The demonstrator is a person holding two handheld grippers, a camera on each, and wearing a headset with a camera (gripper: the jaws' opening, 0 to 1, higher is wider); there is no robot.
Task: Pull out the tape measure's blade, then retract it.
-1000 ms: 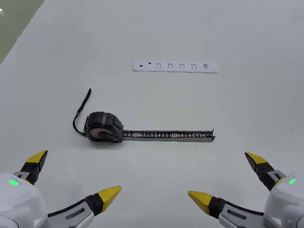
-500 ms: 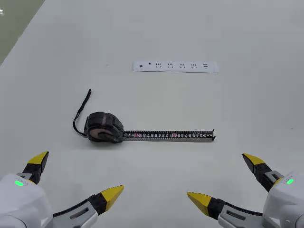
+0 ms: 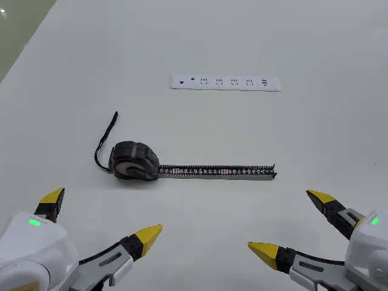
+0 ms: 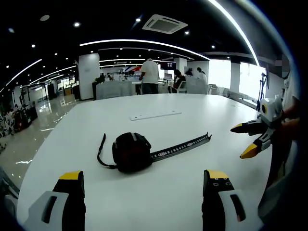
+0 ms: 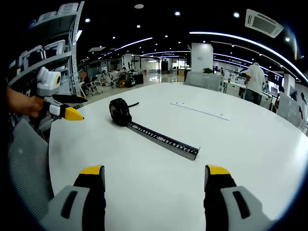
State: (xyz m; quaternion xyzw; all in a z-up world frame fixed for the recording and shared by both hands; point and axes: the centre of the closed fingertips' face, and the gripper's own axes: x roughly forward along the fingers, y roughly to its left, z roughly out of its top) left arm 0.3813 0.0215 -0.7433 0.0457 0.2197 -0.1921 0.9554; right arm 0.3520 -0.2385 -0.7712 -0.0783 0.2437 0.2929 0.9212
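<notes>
On the white table [image 3: 315, 133] the tape measure [image 3: 133, 161] lies on its side approx mid-table. Its case is at the left and the blade [image 3: 218, 171] is out, flat on the table, running right w/ the end hook at the far right. A black strap [image 3: 104, 142] trails from the case's left side and curls away from the person. A white power strip [image 3: 225, 82] sits further back, well apart from the tape.

In the head view's bottom-left corner is the left gripper [image 3: 102, 214], jaws spread wide, nothing btwn them. The case is ahead of it and a bit to the right, well apart. In the bottom-right corner is the right gripper [image 3: 290, 221], jaws also wide, empty. The blade's hook end is ahead of it, slightly left, near but no contact. Case and blade lie further out on the table than both grippers.

Left gripper view: case centred ahead btwn the jaws, blade running right. Right gripper view: blade tip ahead near centre, case further off to the left.
</notes>
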